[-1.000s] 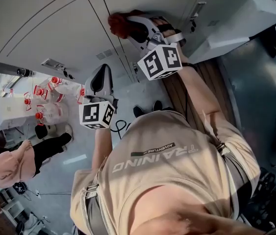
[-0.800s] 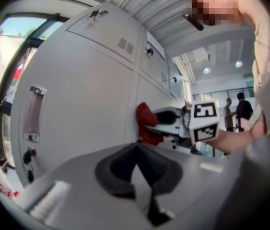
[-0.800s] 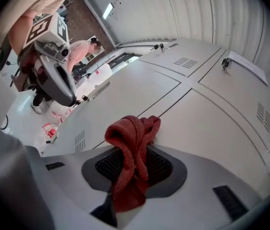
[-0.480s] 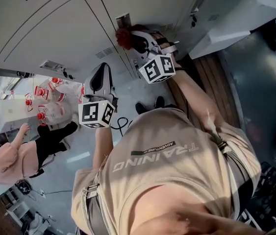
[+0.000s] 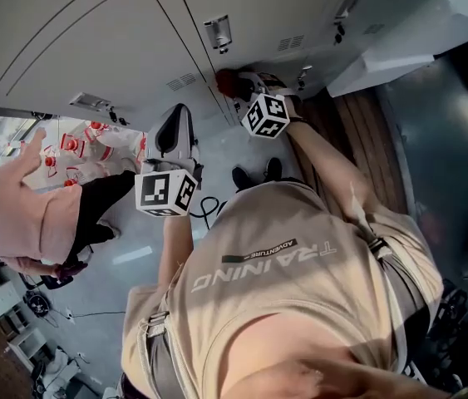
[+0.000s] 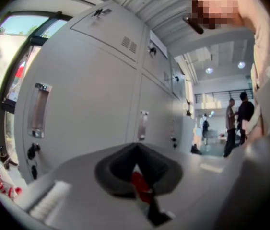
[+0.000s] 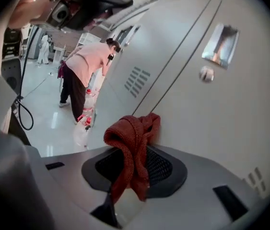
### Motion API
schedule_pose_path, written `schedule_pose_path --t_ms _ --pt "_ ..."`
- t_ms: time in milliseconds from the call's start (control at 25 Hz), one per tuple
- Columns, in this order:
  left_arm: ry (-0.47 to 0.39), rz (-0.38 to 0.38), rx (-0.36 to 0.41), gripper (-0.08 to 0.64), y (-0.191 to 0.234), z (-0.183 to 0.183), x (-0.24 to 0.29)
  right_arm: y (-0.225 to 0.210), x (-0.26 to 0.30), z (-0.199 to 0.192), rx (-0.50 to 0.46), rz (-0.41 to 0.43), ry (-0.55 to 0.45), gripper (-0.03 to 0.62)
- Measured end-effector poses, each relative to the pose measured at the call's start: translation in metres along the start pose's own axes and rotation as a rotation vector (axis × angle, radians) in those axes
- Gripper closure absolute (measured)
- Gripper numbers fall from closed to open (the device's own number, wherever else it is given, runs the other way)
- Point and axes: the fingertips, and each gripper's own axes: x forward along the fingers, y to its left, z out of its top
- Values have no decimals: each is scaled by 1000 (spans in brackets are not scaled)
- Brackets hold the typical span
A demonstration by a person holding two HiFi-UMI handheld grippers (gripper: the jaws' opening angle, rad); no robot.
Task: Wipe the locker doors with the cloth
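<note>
While pinching the red cloth (image 7: 132, 145) in the fingers of the right gripper (image 7: 134, 163), presses it against the locker door (image 7: 206, 123) near the recessed handle (image 7: 219, 44). Holds left gripper (image 5: 174, 135) clear of the door, fingers pressed together.

A rust-red knitted cloth (image 7: 132, 147) is seen against pale grey locker doors (image 7: 230, 114); marker cubes (image 5: 165, 194) are black-and-white checked.

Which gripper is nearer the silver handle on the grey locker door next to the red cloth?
Right. The right gripper, holding the red knitted cloth, is close beside the silver recessed handle on the grey locker door. The left gripper hangs farther off, lower left.
</note>
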Motion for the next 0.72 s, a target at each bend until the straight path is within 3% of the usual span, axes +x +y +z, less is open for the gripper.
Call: schedule_pose_path --t_ms 200,400,520,720 --pt "22 -4 3 555 -2 -6 -3 22 1 -40 128 53 57 480" --pt "3 -30 6 555 -6 -3 4 -26 -57 14 121 -74 -89 480" --pt "-13 -56 10 555 -15 1 10 -74 -113 67 49 -179 -200 480" --pt "-49 -133 3 555 -38 11 29 -152 -208 145 -189 -343 -282 480"
